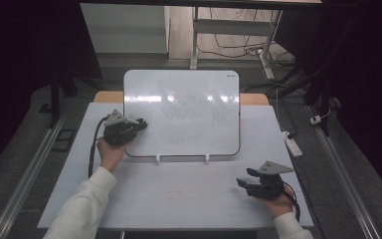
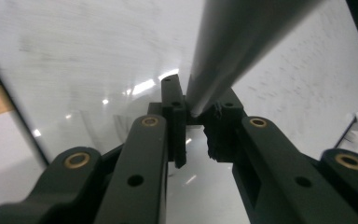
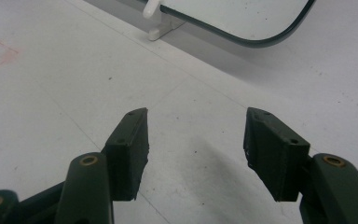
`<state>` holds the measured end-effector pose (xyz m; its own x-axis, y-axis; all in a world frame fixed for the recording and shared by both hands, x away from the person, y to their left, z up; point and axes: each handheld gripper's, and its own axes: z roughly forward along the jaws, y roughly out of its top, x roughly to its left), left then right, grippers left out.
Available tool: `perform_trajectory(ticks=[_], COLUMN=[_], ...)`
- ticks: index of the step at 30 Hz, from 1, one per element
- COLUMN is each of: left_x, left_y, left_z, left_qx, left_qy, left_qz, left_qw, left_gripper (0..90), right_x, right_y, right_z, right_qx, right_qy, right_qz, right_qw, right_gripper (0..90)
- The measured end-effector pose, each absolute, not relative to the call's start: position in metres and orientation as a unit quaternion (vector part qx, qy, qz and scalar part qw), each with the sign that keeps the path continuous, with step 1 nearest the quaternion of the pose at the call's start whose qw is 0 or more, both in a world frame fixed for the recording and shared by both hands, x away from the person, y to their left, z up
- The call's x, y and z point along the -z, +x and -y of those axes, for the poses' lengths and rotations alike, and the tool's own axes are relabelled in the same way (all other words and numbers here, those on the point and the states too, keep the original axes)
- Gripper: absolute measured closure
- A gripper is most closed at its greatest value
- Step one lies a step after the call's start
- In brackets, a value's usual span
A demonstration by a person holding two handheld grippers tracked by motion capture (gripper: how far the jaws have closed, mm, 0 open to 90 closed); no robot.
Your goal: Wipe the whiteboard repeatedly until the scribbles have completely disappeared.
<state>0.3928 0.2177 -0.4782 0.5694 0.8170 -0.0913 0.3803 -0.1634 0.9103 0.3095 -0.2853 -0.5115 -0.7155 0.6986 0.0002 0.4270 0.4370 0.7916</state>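
Whiteboard (image 1: 181,112): propped on the far half of the white table (image 1: 179,199), leaning back on two small white feet (image 1: 157,159) at its near edge; dark thin rim, rounded corners, surface wiped pale with faint grey smears and light glare.

Nearest, white sleeve (image 1: 84,204) and left hand (image 1: 110,152) entering from the bottom left; right hand (image 1: 278,201) at the bottom right.

Right gripper (image 1: 243,178): low over the near right part of the table, well apart from the whiteboard, pointing left. Jaws spread wide with nothing between them in the right gripper view (image 3: 196,144), bare table (image 3: 51,93) below, one white foot (image 3: 156,18) and the whiteboard's rounded corner (image 3: 242,14) beyond.

Faint red smudge (image 1: 175,193) on the table between the two hands, also at the left edge of the right gripper view (image 3: 4,53).

Left gripper (image 1: 142,124): at the whiteboard's left edge, tips over its lower left area. Jaws clenched (image 2: 193,135) on the end of a grey stick (image 2: 233,46), which rises toward the camera, blurred; kind cannot be told. Whiteboard surface (image 2: 74,56) close behind the jaws.

Farther: wooden tabletop (image 1: 107,97) showing behind the whiteboard; white power strip (image 1: 293,144) on the floor to the right; loose cables (image 1: 238,50) and a white frame (image 1: 229,30) at the back.
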Motion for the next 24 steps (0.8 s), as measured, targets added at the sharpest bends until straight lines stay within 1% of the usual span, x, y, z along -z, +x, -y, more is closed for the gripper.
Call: perform_trajectory(ticks=[4,7,8,10,14,16,18,22,24], left_x=[0.473,0.473,0.473,0.475,0.486,0.486,0.484,0.477,0.477], left_y=[0.395,0.395,0.394,0.393,0.386,0.385,0.387,0.391,0.391], left_z=[-0.246,-0.253,-0.250,-0.240,-0.206,-0.201,-0.210,-0.246,-0.258], left_qx=[-0.228,-0.232,-0.237,-0.223,-0.205,-0.212,-0.214,-0.225,-0.225], left_qy=[0.704,0.695,0.698,0.712,0.745,0.751,0.742,0.695,0.683], left_qz=[-0.441,-0.450,-0.448,-0.436,-0.396,-0.390,-0.399,-0.450,-0.464], left_qw=[0.509,0.511,0.506,0.504,0.496,0.489,0.495,0.513,0.518], left_gripper=[78.5,78.4,78.4,78.4,78.4,78.4,78.5,78.4,78.4], right_x=[0.511,0.511,0.511,0.511,0.512,0.512,0.512,0.512,0.512], right_y=[0.309,0.310,0.310,0.309,0.309,0.309,0.309,0.309,0.310], right_z=[0.286,0.286,0.286,0.285,0.284,0.283,0.283,0.285,0.285], right_qx=[-0.410,-0.410,-0.410,-0.408,-0.408,-0.407,-0.407,-0.408,-0.407], right_qy=[0.339,0.339,0.338,0.336,0.336,0.336,0.336,0.337,0.338], right_qz=[-0.830,-0.830,-0.831,-0.832,-0.833,-0.833,-0.833,-0.832,-0.832], right_qw=[0.167,0.166,0.165,0.166,0.165,0.166,0.166,0.166,0.165], right_gripper=[40.3,40.3,40.3,40.3,40.4,40.3,40.3,40.3,40.3])
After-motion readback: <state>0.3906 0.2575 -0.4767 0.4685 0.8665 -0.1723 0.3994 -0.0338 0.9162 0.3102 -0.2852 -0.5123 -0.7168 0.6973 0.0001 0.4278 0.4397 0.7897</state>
